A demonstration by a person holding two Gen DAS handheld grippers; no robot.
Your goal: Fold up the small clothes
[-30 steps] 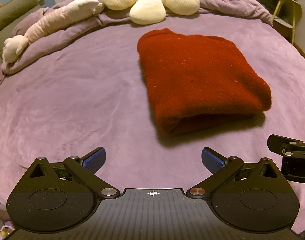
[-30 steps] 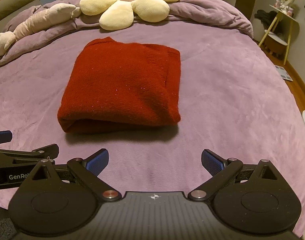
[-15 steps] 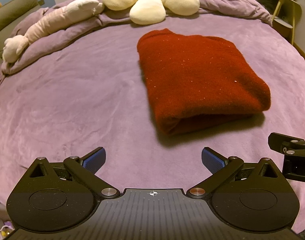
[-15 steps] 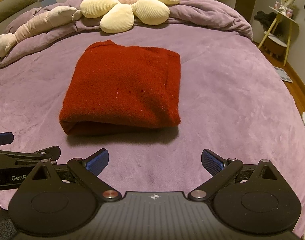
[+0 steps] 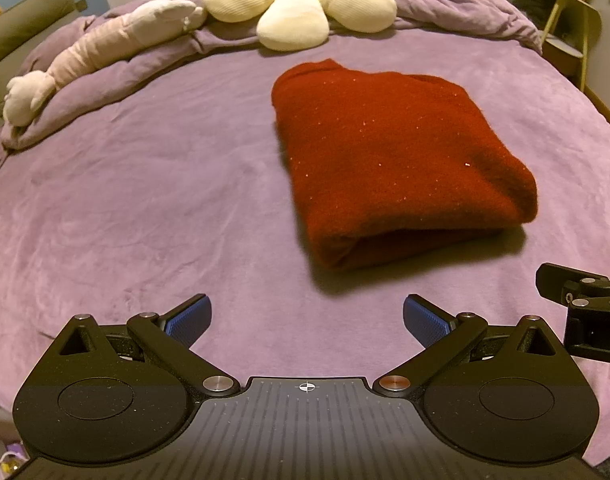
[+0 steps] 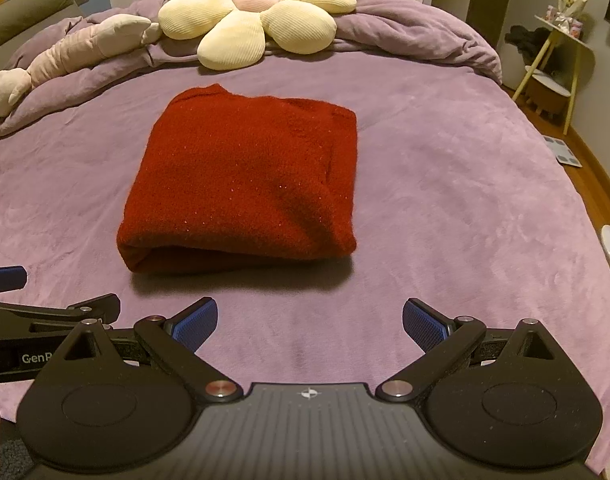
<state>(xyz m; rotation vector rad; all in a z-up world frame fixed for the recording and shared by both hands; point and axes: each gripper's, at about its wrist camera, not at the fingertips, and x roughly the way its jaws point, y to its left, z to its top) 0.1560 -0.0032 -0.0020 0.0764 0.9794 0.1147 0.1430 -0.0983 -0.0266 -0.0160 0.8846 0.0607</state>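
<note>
Right wrist view: the red sweater sits folded into a thick, fuzzy rectangle in the middle of the purple velvety bedspread, long axis running away toward the cream ribbed flower pillow, rounded fold edge facing the camera. Right gripper hangs just short of it, blue textured pads spread wide, holding nothing. Left gripper is likewise spread and empty, the sweater ahead and to its right, well clear of both.

Black tongs with blue ridged pads, silver screws.
</note>
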